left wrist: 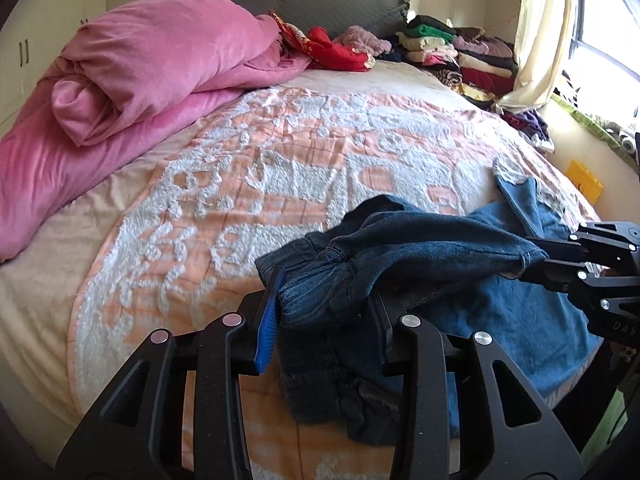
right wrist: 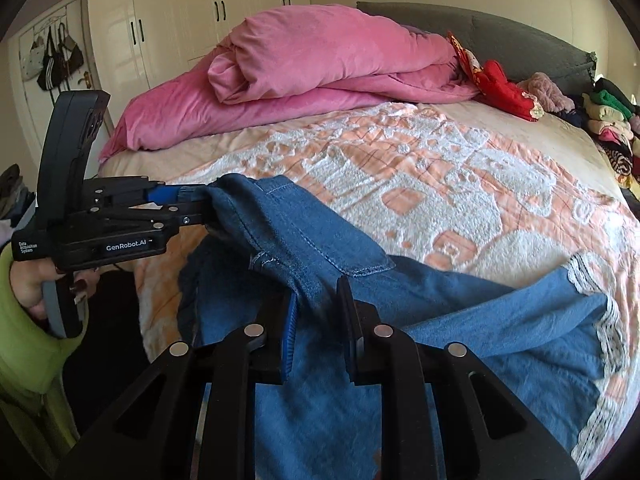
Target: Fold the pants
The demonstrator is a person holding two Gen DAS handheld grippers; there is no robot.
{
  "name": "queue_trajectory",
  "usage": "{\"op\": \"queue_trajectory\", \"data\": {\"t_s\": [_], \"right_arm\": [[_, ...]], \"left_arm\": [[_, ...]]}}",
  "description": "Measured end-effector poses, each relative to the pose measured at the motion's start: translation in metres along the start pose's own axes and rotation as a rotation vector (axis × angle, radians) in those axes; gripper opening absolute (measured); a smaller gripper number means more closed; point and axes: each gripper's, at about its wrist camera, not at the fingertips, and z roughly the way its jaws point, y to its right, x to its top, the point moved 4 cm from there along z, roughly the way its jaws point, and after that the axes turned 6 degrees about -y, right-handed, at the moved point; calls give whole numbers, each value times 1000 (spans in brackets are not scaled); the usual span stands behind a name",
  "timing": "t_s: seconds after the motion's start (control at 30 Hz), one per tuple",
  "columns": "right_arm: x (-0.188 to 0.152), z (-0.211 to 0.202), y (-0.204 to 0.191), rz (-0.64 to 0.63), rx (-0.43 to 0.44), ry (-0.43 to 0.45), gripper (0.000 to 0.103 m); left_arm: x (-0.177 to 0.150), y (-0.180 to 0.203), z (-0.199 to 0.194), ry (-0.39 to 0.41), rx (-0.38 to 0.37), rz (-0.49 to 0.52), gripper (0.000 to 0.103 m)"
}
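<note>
Blue denim pants (left wrist: 500,320) with white lace hems (right wrist: 608,320) lie bunched at the near edge of the bed. My left gripper (left wrist: 324,312) is shut on the elastic waistband (left wrist: 320,280) and holds it lifted; it also shows in the right wrist view (right wrist: 196,204), gripping the cloth from the left. My right gripper (right wrist: 318,316) is shut on another part of the waist, with denim draped between its fingers; it shows in the left wrist view (left wrist: 536,264) at the right. The legs trail to the right on the bed.
The bed has a peach and white textured blanket (left wrist: 260,184). A rolled pink duvet (left wrist: 152,68) lies at the far left, red clothing (left wrist: 340,48) by the grey headboard, stacks of folded clothes (left wrist: 452,52) at the far right. White wardrobes (right wrist: 180,20) stand behind.
</note>
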Motion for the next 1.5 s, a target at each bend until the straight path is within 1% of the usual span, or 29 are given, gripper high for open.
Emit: {"op": "queue_trajectory", "data": {"t_s": [0.2,0.37,0.47,0.57,0.67,0.77,0.83,0.93,1.0,1.03,1.07,1.1,1.17,1.2,1.23,1.27,1.3,1.33,1.37,1.43,1.5], "right_arm": [[-19,-6,-15,-28,9,-19,18],[-37,-9,-38,-72,15,-31,18],[-49,-5,-53,-95,25,-51,18],[-57,3,-63,-87,51,-84,18],[-61,6,-71,-107,58,-97,18],[-66,14,-73,-100,62,-126,18],[-69,17,-74,-101,68,-137,18],[-72,17,-79,-113,78,-139,18],[-73,17,-80,-114,86,-139,18],[-72,16,-82,-117,88,-137,18],[-72,16,-82,-120,92,-136,18],[-72,15,-84,-125,101,-138,18],[-74,17,-85,-125,103,-148,18],[-75,19,-84,-122,101,-155,18],[-77,21,-83,-114,103,-164,21],[-77,21,-83,-107,110,-168,21],[-79,20,-81,-95,119,-169,22],[-79,18,-81,-88,129,-171,24],[-79,13,-79,-79,148,-170,26],[-78,-4,-76,-68,176,-138,27],[-74,-19,-69,-52,152,-89,31]], "left_arm": [[-14,4,-5,-22,22,36,31],[-26,3,-9,-44,55,66,33],[-33,-2,-5,-76,60,73,36],[-40,-7,0,-114,36,54,36],[-46,-10,-2,-124,24,52,36],[-55,-12,-1,-156,11,56,36],[-65,-14,-3,-183,-18,40,36],[-75,-21,-11,-194,-9,20,36],[-78,-27,-18,-194,-31,-15,34],[-77,-28,-24,-179,-54,-39,34],[-74,-26,-28,-164,-63,-40,34],[-69,-21,-33,-143,-73,-34,34],[-60,-8,-36,-125,-102,-14,34],[-54,4,-35,-116,-120,8,34],[-50,11,-32,-114,-127,22,34],[-47,21,-25,-119,-138,46,34],[-46,25,-17,-135,-137,60,34],[-48,29,-2,-176,-97,71,34],[-51,28,8,-200,-68,80,34],[-56,29,16,-199,-45,94,34],[-58,29,15,-187,-40,101,34]]}}
